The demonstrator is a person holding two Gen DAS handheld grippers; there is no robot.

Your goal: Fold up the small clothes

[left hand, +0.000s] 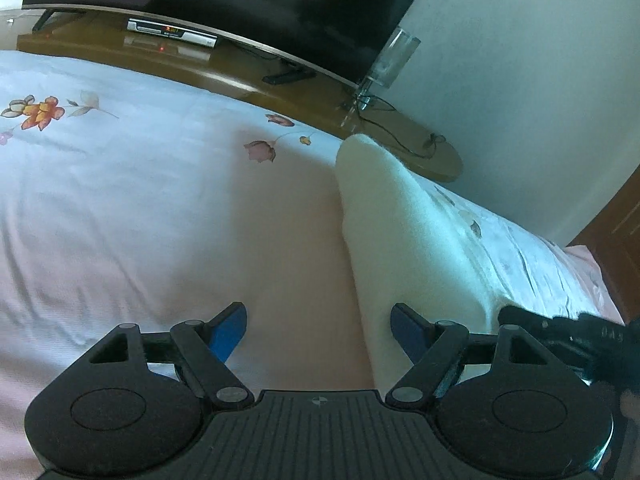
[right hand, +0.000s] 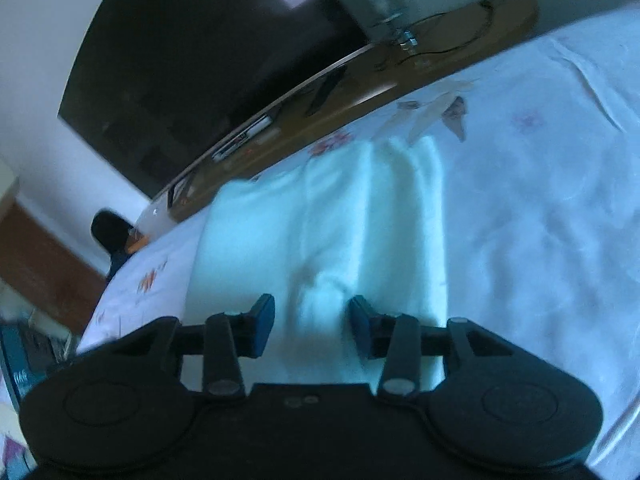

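White cloth (left hand: 404, 240): lies on the floral bedsheet (left hand: 140, 184), stretching toward the bed's far edge by the wooden TV bench (left hand: 248, 84). Left gripper (left hand: 318, 330): jaws wide apart, empty, cloth at its right finger. Right gripper (right hand: 312, 320): jaws partly apart, over the cloth's near end, a raised fold between them; grip unclear.

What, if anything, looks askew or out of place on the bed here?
Nothing looks spilled or damaged. The white garment lies on the floral bedsheet in uneven lengthwise ridges, with a bunched hump between the fingers of the right gripper. The left gripper is open over bare sheet.
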